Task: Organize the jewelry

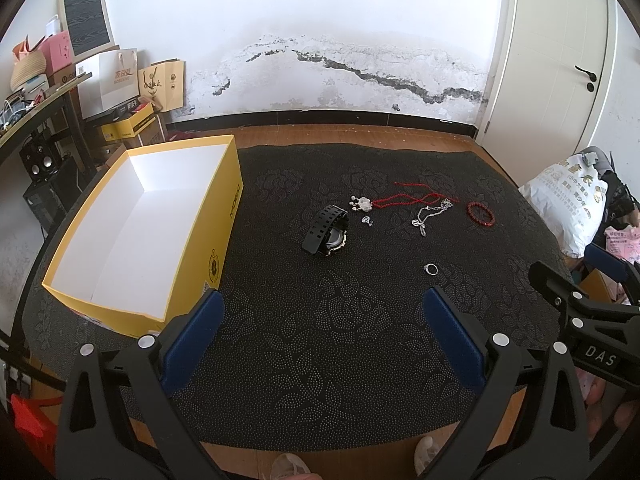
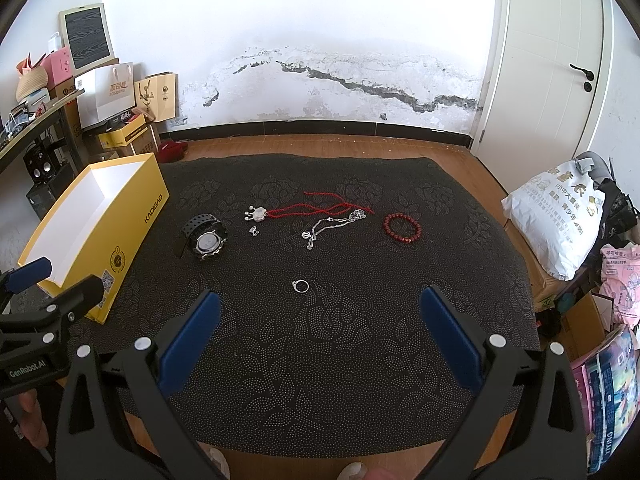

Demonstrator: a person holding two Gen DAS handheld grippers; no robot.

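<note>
Judging by the bare white inside of the yellow cardboard box (image 1: 132, 236) at the mat's (image 1: 320, 360) left edge, nothing is sorted yet. The chunky black watch (image 2: 204, 240), red bead bracelet (image 2: 401, 227), silver chain (image 2: 332, 224), red cord necklace (image 2: 312, 209) and ring (image 2: 301, 286) lie mid-mat — untouched. Left gripper (image 1: 322, 336) and right gripper (image 2: 320, 334) hover over the near edge, jaws spread wide, holding nothing.

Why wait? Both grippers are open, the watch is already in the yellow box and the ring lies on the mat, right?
Not quite: the watch lies on the mat, beside the yellow box, which the left wrist view shows empty. The rest holds.
</note>
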